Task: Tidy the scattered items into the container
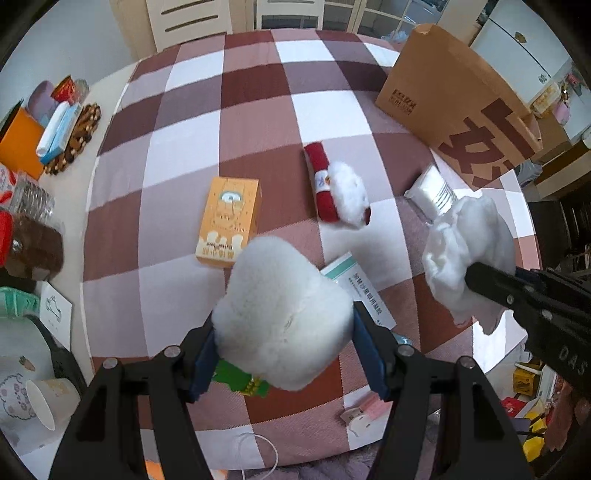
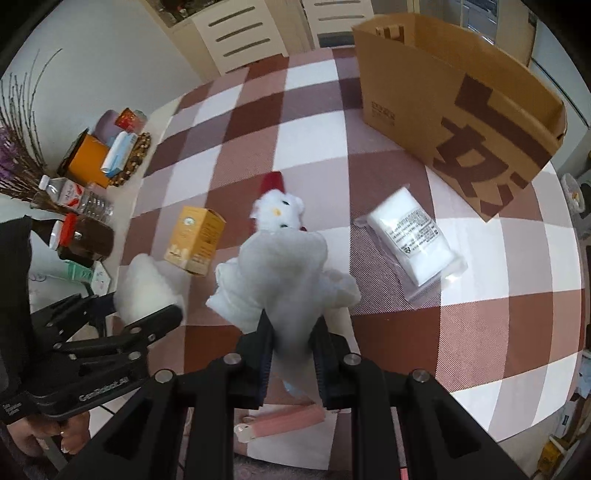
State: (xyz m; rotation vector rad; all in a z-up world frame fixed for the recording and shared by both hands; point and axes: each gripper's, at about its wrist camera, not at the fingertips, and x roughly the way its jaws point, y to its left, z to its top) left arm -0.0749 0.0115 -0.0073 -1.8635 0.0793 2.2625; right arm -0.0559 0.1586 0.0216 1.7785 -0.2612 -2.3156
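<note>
My left gripper (image 1: 284, 332) is shut on a fluffy white plush piece (image 1: 280, 310), held above the checked table; it also shows in the right wrist view (image 2: 147, 291). My right gripper (image 2: 291, 332) is shut on a white cloth item (image 2: 284, 273), also seen in the left wrist view (image 1: 469, 251). The brown paper bag (image 2: 461, 103) stands open at the far right. On the cloth lie an orange box (image 1: 229, 221), a red and white plush toy (image 1: 340, 192), a white sealed packet (image 2: 413, 236), a teal-edged leaflet (image 1: 362, 291), a green card (image 1: 240, 376) and a pink clip (image 2: 280, 421).
The table's left edge holds an orange box (image 1: 18, 144), bottles (image 2: 74, 195), a brown jar (image 2: 85, 236), a paper cup (image 1: 48, 402) and dried twigs (image 2: 18, 147). Chairs (image 2: 240, 33) stand behind the table.
</note>
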